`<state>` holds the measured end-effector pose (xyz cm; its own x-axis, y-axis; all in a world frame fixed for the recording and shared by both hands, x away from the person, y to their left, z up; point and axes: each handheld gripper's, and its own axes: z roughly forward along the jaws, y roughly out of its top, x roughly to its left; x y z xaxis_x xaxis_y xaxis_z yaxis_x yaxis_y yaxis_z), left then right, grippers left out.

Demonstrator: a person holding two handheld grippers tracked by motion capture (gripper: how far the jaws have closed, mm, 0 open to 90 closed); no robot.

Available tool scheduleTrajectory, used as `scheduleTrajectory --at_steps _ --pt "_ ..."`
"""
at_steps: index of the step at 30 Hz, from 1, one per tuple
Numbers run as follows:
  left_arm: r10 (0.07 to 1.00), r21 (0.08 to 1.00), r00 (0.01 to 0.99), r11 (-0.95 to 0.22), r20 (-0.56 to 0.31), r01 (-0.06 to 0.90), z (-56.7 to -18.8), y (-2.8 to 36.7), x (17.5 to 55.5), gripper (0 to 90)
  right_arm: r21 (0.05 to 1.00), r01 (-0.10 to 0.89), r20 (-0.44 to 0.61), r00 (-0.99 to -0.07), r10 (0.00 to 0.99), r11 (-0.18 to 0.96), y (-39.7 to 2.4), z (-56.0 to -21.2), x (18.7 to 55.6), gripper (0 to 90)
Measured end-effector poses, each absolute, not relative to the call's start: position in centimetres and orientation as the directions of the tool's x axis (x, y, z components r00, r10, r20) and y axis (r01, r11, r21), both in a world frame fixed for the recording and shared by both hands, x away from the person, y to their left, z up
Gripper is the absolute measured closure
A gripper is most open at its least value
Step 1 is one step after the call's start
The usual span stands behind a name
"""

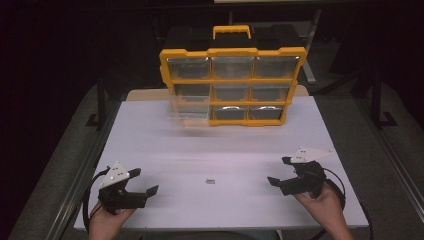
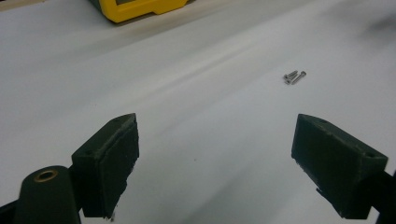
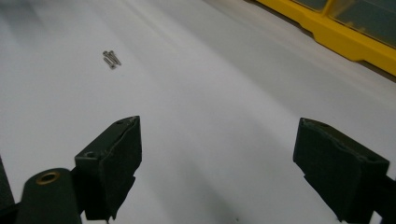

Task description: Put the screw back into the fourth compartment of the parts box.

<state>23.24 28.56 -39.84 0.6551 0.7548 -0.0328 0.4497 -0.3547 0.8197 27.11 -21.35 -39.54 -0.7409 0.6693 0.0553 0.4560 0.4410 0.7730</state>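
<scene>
Two small metal screws (image 1: 210,181) lie side by side, touching or nearly so, on the white tabletop (image 1: 220,145), close to its near edge and about midway between the near corners. The left gripper (image 1: 141,182) is held by a hand (image 1: 106,220) at the near left corner, its jaws spread wide and holding nothing; in the left gripper view the screws (image 2: 294,77) sit ahead of the jaws and off toward the right one, well apart from both. The right gripper (image 1: 279,171) is held by the other hand (image 1: 327,210) at the near right corner, jaws likewise wide apart and empty; in the right gripper view the screws (image 3: 111,59) lie ahead and to the left. Both grippers point inward toward the middle of the near edge, with the screws between them. At the far edge stands a yellow organiser case (image 1: 232,85) (upright, its clear-fronted compartments facing the person), with one clear drawer (image 1: 189,107) at its lower left standing out from the frame
</scene>
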Motion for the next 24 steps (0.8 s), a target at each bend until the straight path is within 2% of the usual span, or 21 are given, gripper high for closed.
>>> scheduleTrajectory --at_steps 24 --pt "0.759 0.815 0.649 -0.349 -0.042 0.462 -39.9 28.3 23.5 14.1 0.709 0.414 0.092 -0.856 0.508 0.57 -13.7 -38.2 31.2 20.2"
